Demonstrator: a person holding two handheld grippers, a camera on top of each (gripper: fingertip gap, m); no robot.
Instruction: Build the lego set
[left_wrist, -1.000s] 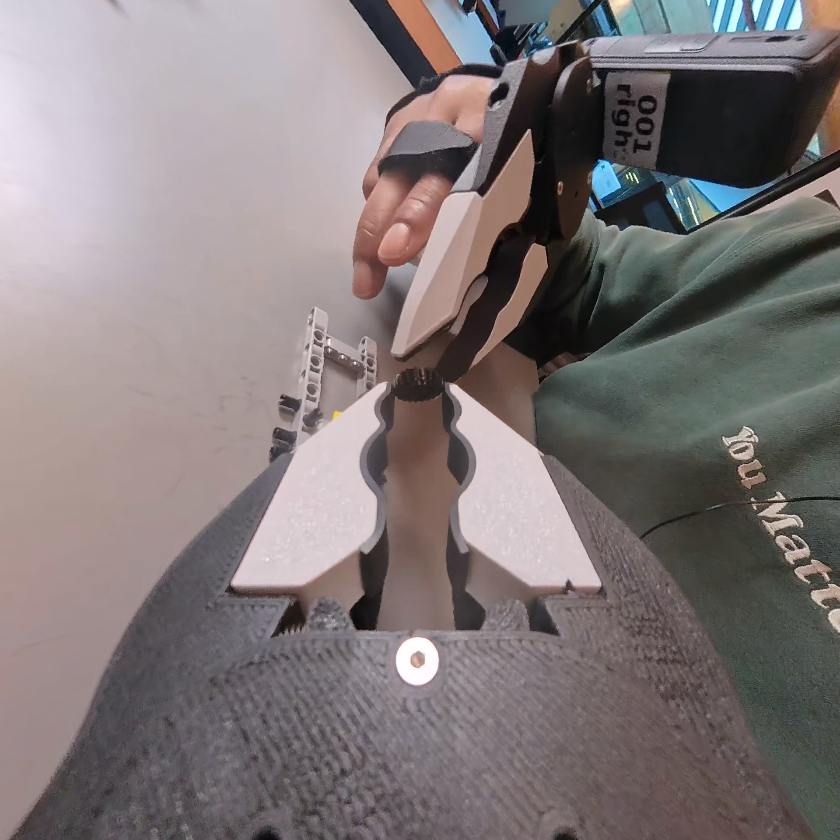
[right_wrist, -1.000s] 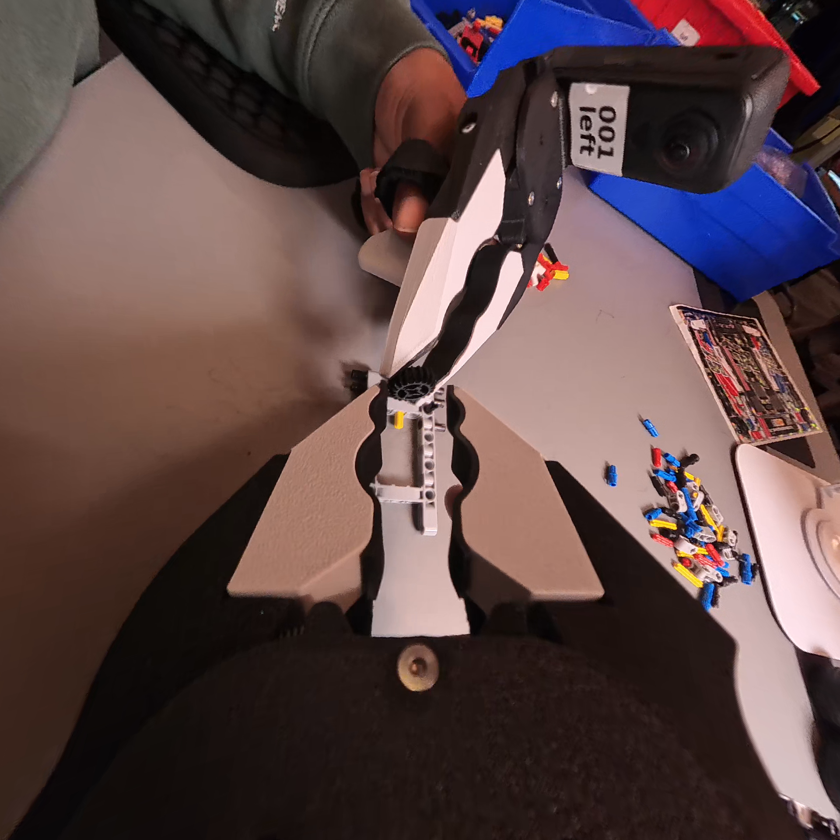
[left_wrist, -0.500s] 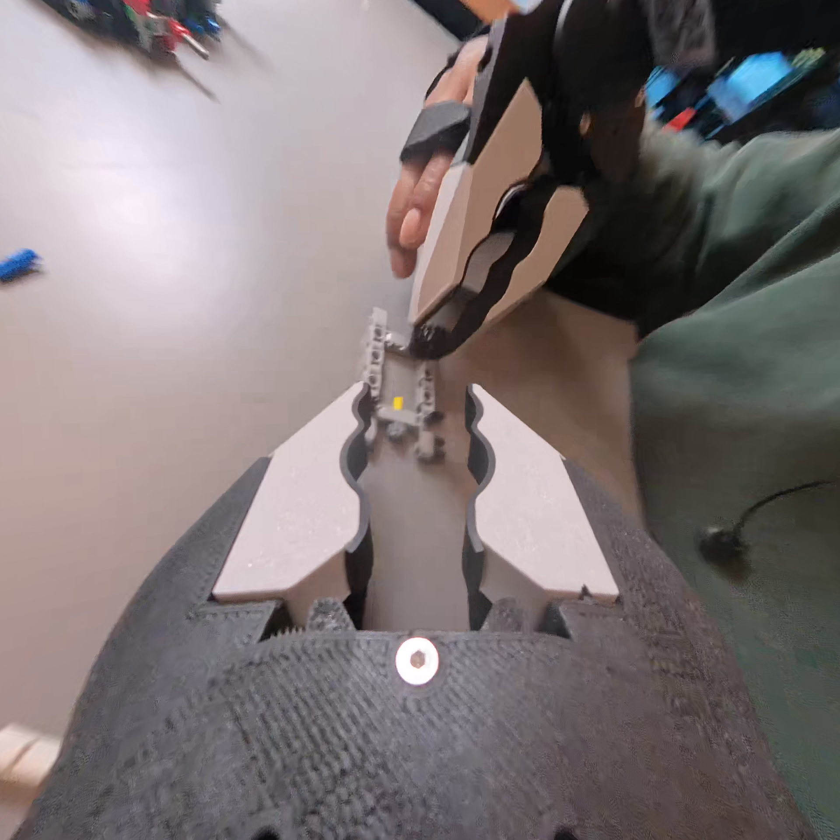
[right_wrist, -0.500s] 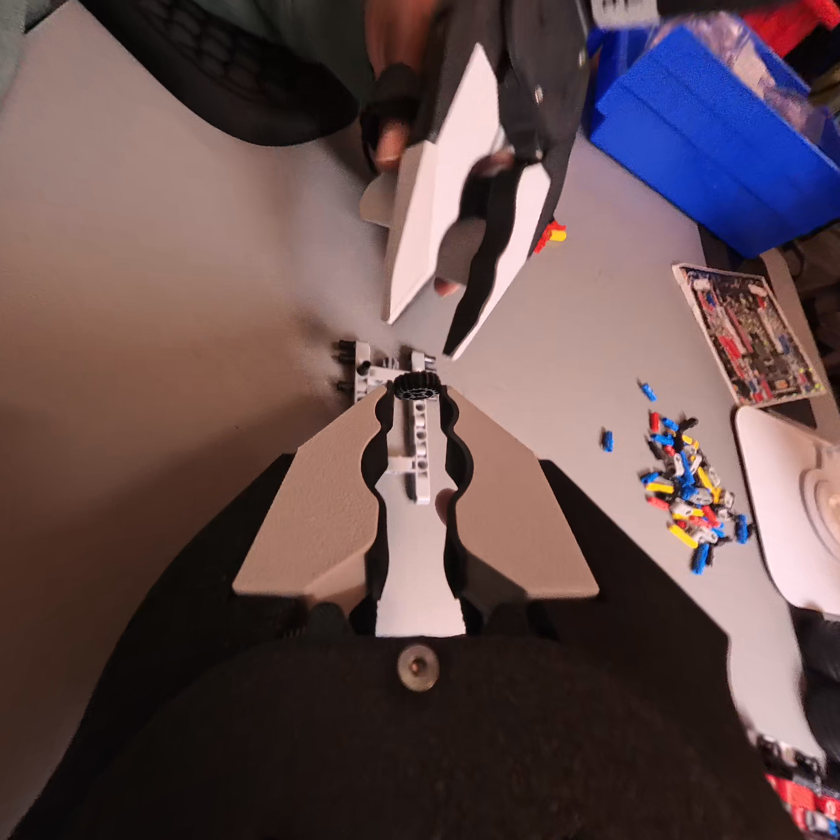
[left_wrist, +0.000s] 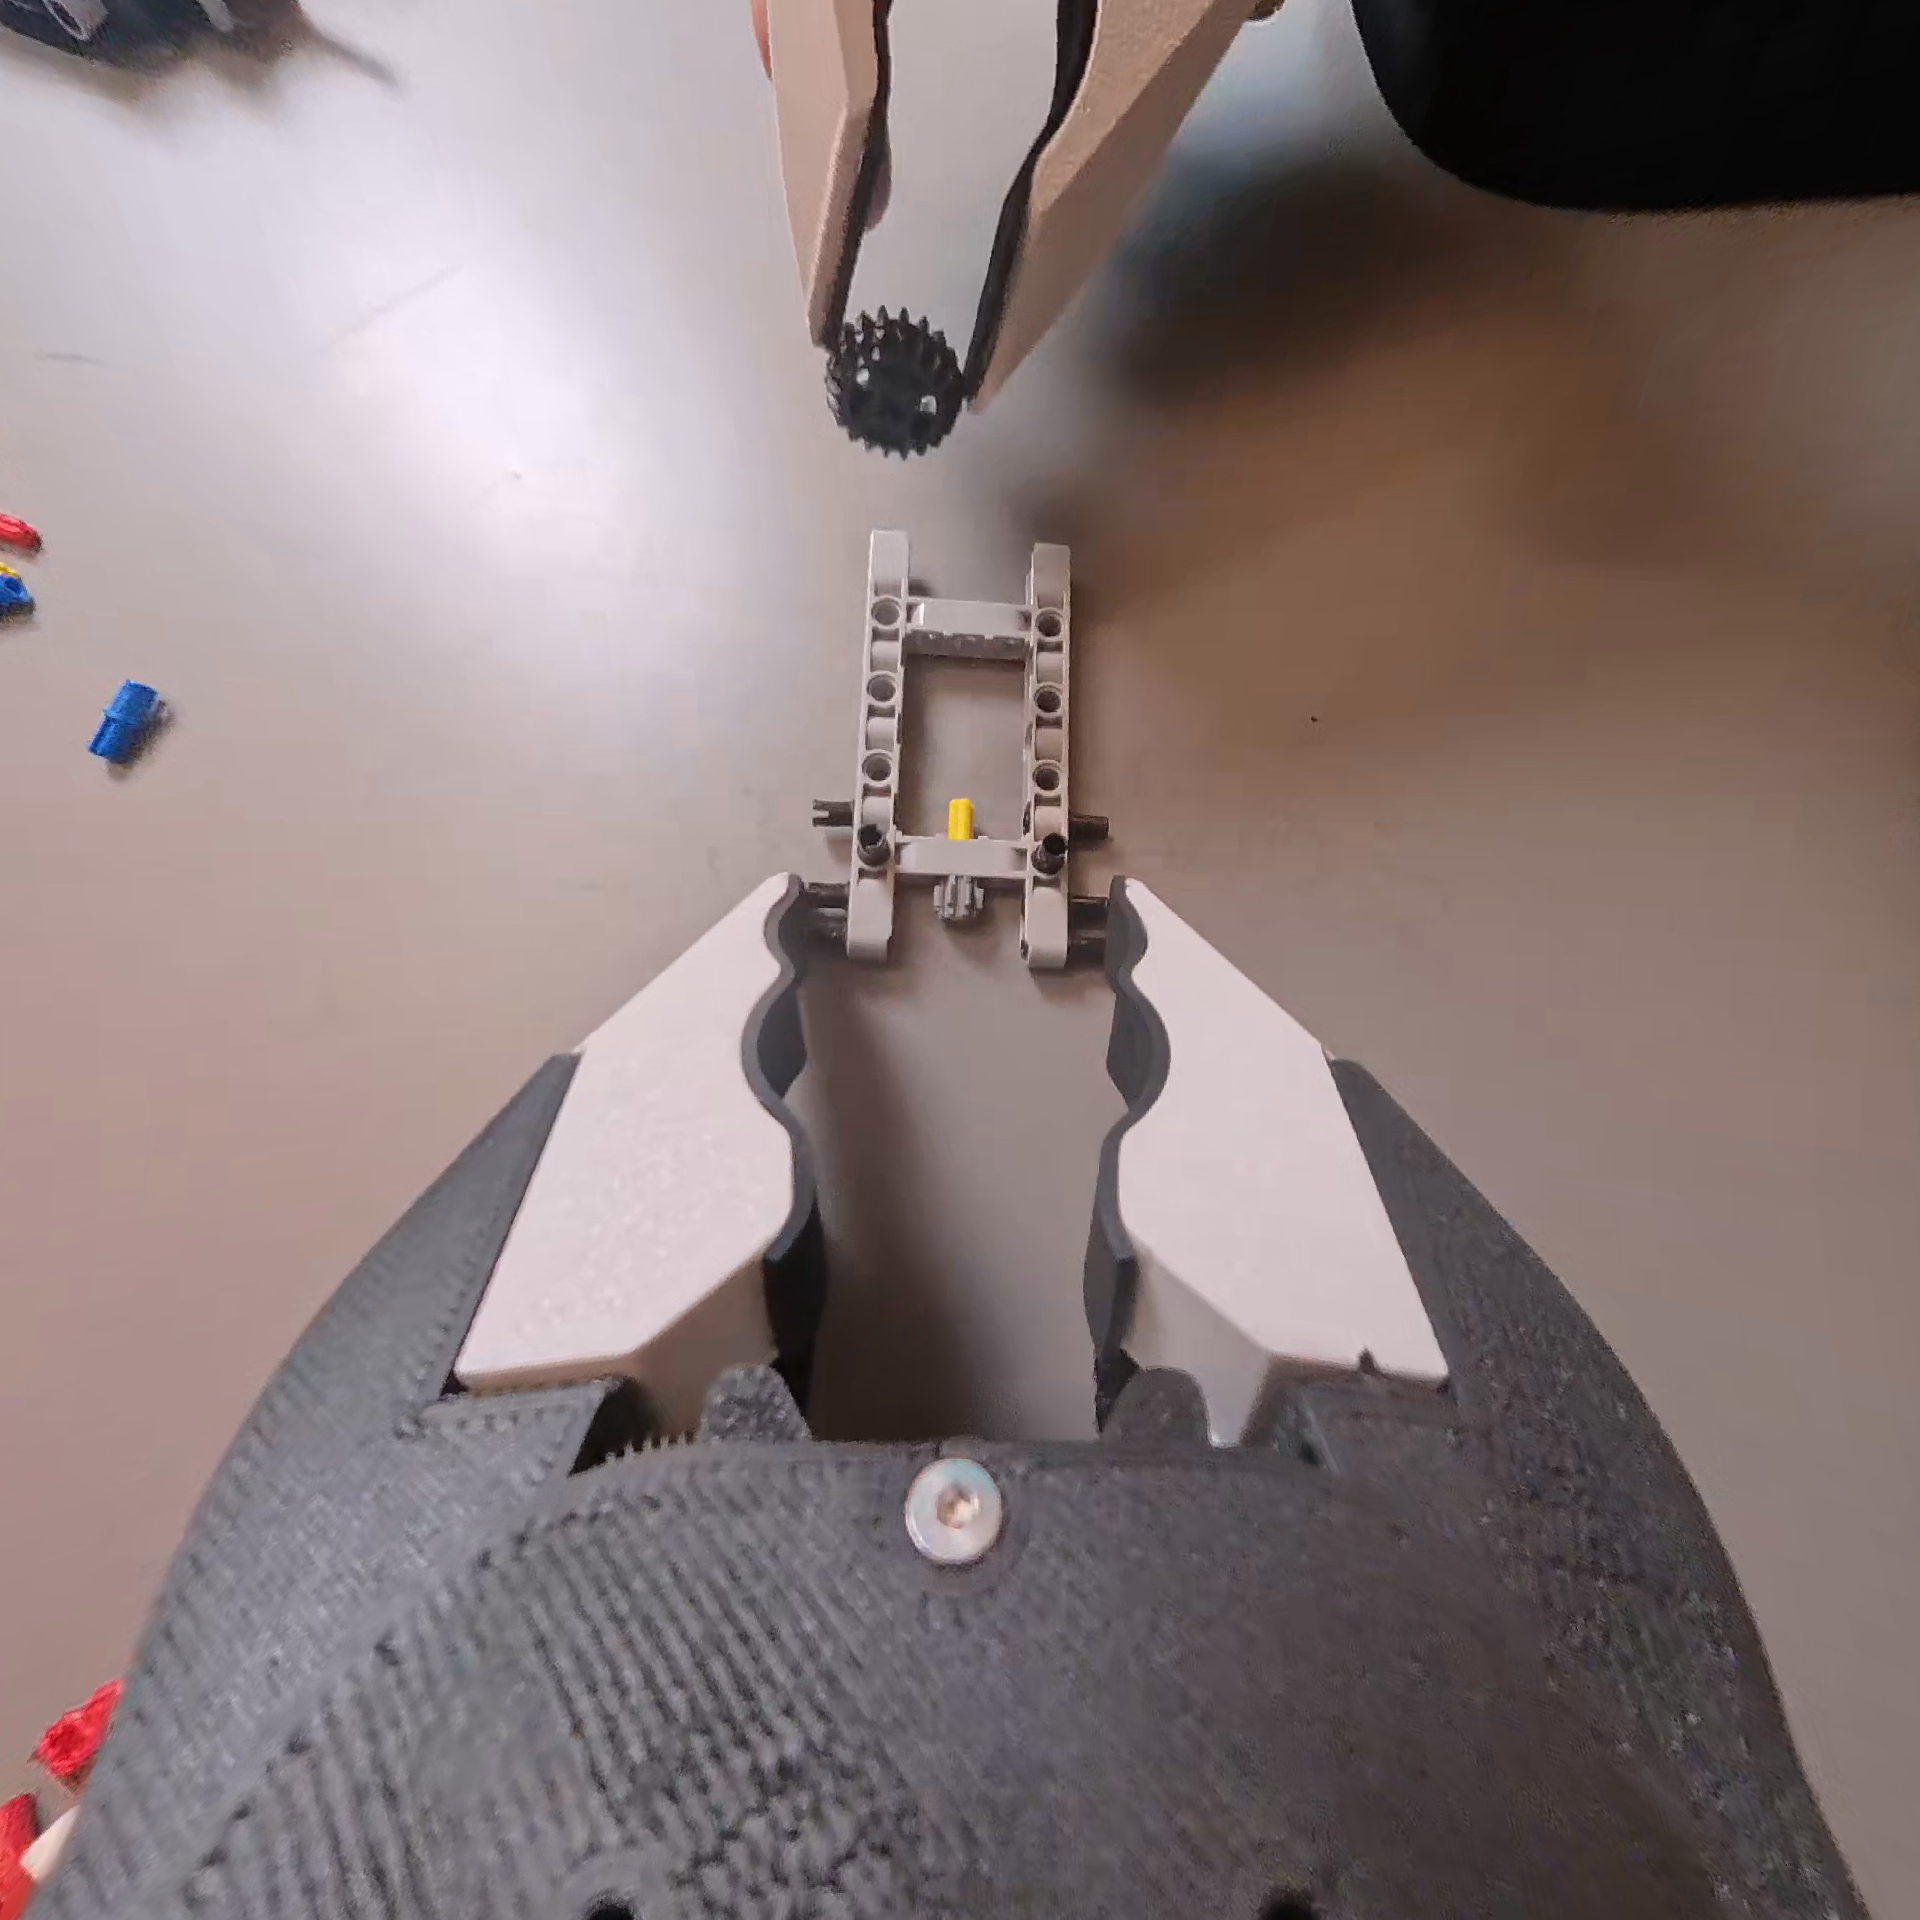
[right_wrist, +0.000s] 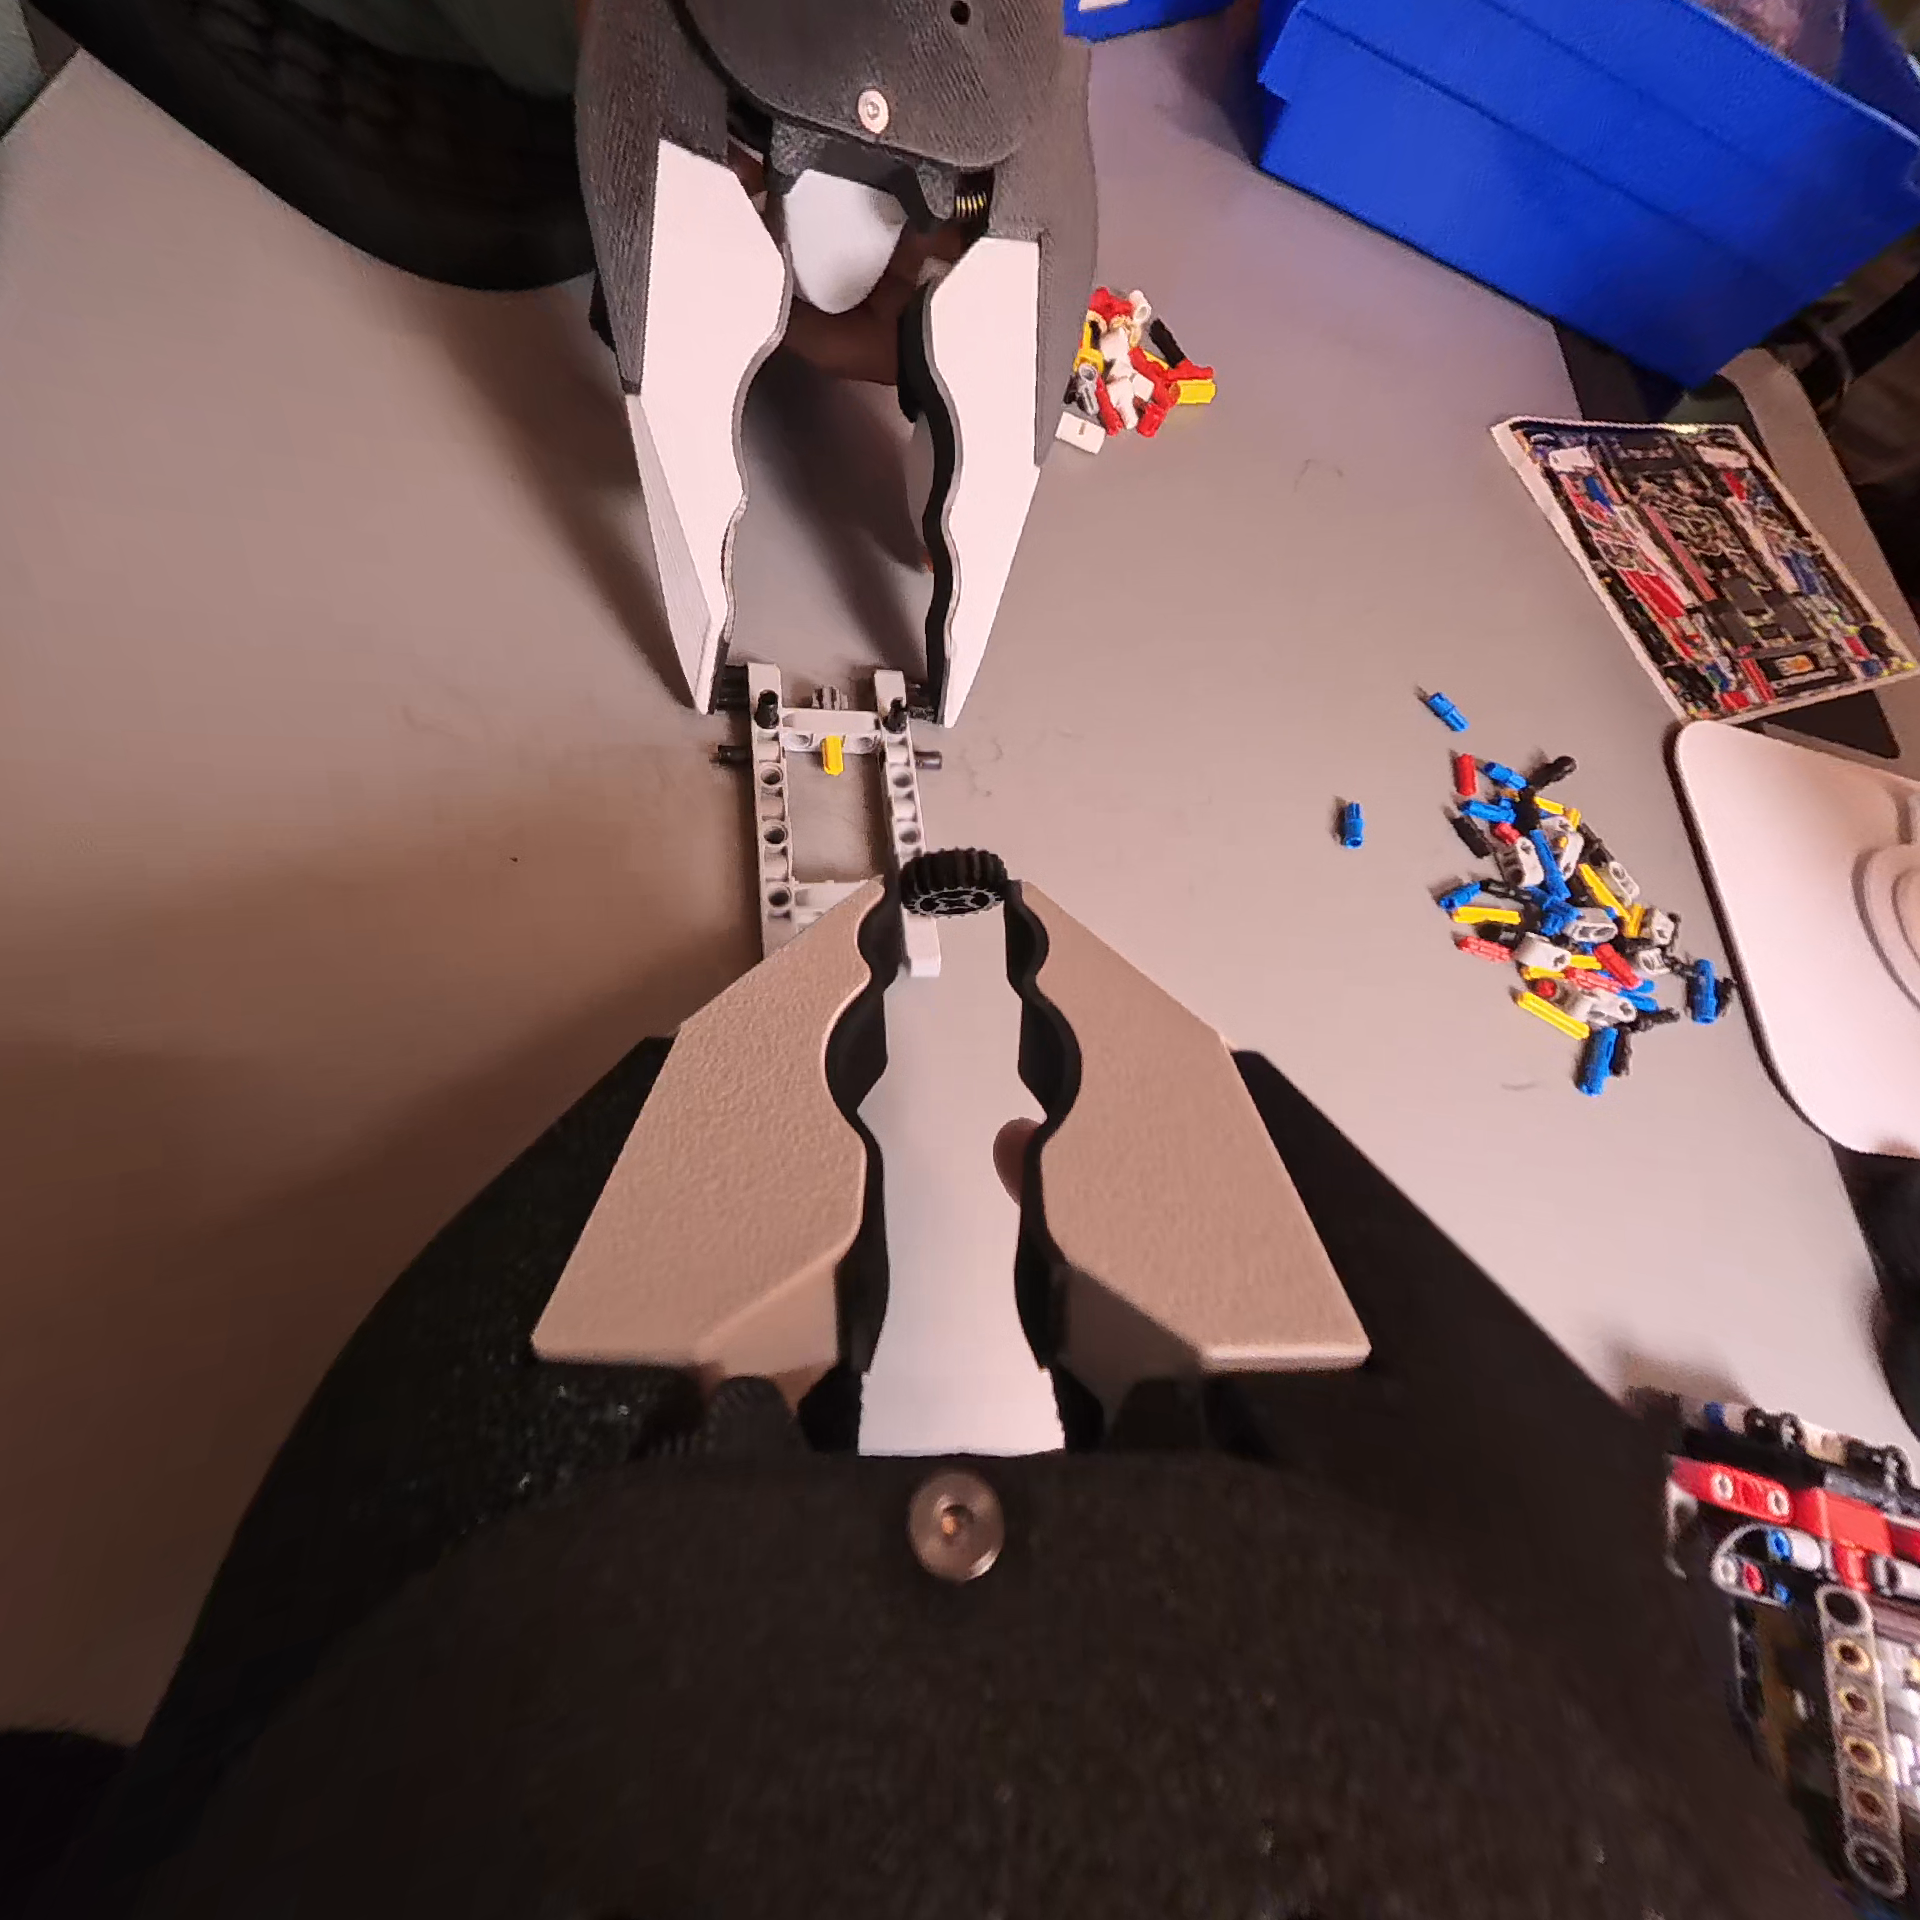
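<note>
A light grey ladder-shaped lego frame (left_wrist: 961, 748) with black pins and a small yellow pin lies flat on the table; it also shows in the right wrist view (right_wrist: 774, 831). My left gripper (left_wrist: 956, 914) is open, and its fingertips flank the frame's near end, close to the side pins; the right wrist view shows it too (right_wrist: 831, 701). My right gripper (right_wrist: 951, 899) is shut on a black gear (right_wrist: 951, 883) and holds it just above the frame's other end. In the left wrist view, the right gripper (left_wrist: 899, 364) and the gear (left_wrist: 894, 384) hang beyond the frame.
A pile of small coloured pieces (right_wrist: 1558, 935) lies to the right, a red and yellow pile (right_wrist: 1132, 364) beside the left gripper. An instruction booklet (right_wrist: 1704, 561), blue bins (right_wrist: 1558, 156), a white object (right_wrist: 1808, 935) and a partly built red model (right_wrist: 1808, 1558) stand along the right. The right tips stand about 25 cm off the partly built red model (right_wrist: 1808, 1558).
The left gripper let go of the black gear, which is now in the right gripper. The left gripper opened wide and swung round to the frame's end, facing the right gripper.
</note>
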